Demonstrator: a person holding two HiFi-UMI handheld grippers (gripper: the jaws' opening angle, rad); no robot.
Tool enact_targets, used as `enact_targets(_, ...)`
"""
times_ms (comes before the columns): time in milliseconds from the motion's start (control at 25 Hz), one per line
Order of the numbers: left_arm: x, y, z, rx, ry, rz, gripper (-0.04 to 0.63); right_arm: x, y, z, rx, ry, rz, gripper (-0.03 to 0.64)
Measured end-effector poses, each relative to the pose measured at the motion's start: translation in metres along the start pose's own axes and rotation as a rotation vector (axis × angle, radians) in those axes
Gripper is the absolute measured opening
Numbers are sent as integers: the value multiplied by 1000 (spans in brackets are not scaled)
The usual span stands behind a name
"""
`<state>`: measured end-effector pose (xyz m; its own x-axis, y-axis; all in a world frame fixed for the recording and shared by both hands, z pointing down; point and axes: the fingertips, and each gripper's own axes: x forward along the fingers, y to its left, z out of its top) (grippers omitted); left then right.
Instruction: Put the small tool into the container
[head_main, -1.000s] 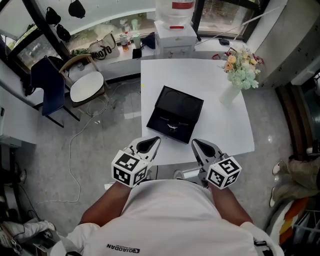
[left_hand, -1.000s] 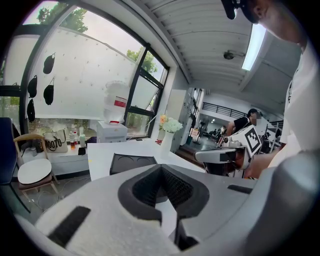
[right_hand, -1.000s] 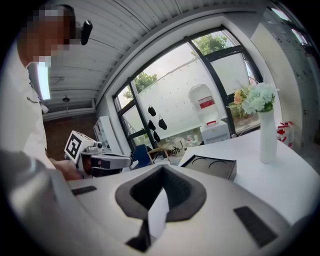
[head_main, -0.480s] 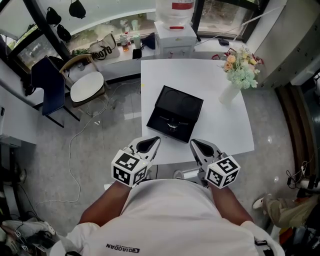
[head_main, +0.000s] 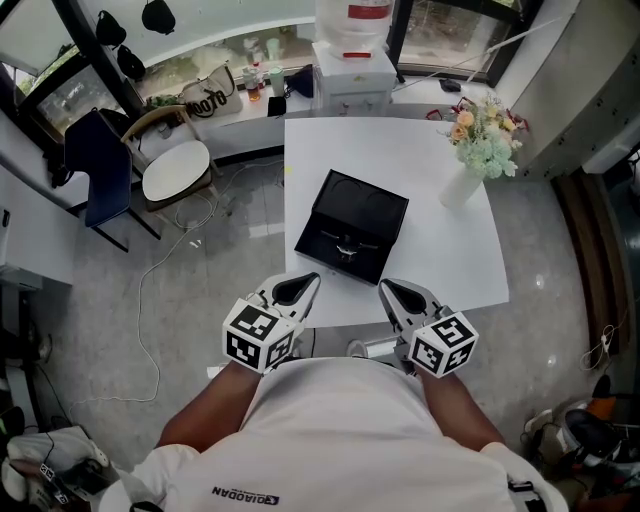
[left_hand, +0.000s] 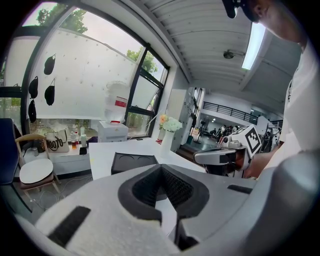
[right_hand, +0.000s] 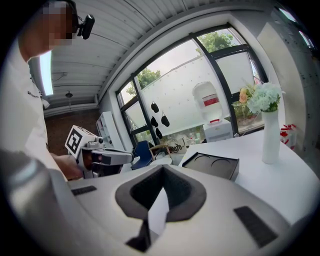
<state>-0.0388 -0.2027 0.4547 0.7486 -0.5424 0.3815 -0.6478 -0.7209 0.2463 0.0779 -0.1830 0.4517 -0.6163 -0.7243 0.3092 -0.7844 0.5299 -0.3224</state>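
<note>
White bench (head_main: 420, 160) ahead of me, square top. On its far right corner a white vase (head_main: 458, 188) stands upright, holding pale flowers (head_main: 482, 135). Past the bench's far edge, a white water dispenser (head_main: 352, 72) with a jug on top. Left of the bench on the grey floor (head_main: 200, 290): a chair with a round white seat (head_main: 175, 172), a dark blue chair (head_main: 100, 165) just beside it, a thin cable (head_main: 140, 300) trailing. Tote bag (head_main: 205, 102) on the window ledge, small bottles (head_main: 250, 80) near it.

White table (head_main: 340, 150): black container (head_main: 366, 208), flower vase (head_main: 461, 186)
</note>
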Motion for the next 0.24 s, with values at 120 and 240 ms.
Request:
enact_targets(120,-1,0,0,-2,0,2,9,-1,0,0,0,-1,0,5)
enact_targets(240,-1,-1,2,-3,-2,3,9,-1,1,1,0,-1,1,5)
